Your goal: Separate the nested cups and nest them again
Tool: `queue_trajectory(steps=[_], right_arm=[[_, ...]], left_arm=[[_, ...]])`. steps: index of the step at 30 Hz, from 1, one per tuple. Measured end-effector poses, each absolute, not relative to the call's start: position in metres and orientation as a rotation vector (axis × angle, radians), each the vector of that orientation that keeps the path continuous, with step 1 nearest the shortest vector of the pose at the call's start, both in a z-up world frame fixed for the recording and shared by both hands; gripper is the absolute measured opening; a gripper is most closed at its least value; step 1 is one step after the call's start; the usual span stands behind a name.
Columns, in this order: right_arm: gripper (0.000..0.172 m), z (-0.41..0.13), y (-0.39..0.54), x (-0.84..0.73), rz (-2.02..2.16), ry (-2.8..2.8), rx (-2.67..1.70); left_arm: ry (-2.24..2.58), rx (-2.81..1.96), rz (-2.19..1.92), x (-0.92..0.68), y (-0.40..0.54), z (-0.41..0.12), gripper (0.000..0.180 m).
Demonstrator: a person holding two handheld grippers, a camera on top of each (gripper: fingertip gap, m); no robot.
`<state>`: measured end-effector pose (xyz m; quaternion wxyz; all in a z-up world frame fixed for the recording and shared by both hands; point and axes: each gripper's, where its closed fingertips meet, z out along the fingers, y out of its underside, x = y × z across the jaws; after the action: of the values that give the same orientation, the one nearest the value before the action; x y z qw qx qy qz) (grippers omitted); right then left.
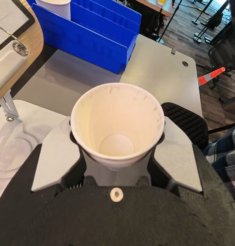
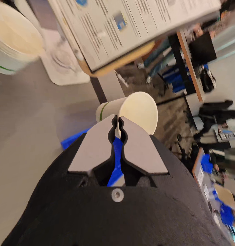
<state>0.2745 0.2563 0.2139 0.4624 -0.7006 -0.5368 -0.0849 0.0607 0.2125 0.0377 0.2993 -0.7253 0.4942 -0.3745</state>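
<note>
The left tool (image 1: 117, 127) is spread wide around a white paper cup (image 1: 117, 126). The cup is held upright, mouth toward the camera, with one finger (image 1: 58, 150) at each side of its wall just below the rim. The dark pads are seen against the cup wall on both sides. The cup is carried above the grey desk (image 1: 60, 82). Dark scuff marks are visible along the inner rim. Behind the cup, a blue bin (image 1: 87, 40) is placed on the desk, and a further white cup (image 1: 54, 8) is seen standing in it. A clear plastic sheet (image 1: 14, 139) lies to the left.

The right tool (image 2: 117, 118) is pressed nearly together, pinching the rim of a second white cup (image 2: 127, 110). One finger (image 2: 98, 143) is set outside the wall and the other inside the mouth. This cup is held lying sideways, mouth to the right in the right wrist view, with a green band near its base. It is held in the air above the desk (image 2: 27, 119) edge. The first cup (image 2: 14, 40) is visible at the upper left of the same view, well apart from the second. The right wrist view is blurred.
</note>
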Motion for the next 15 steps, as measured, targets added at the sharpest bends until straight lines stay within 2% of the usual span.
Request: queue_trajectory(steps=[15], right_arm=[[0.003,0.062,0.367,0.399,-0.456,-1.207,-2.078]], left_arm=[[1.296,-1.947,-0.968,0.049,0.21,0.043,0.119]])
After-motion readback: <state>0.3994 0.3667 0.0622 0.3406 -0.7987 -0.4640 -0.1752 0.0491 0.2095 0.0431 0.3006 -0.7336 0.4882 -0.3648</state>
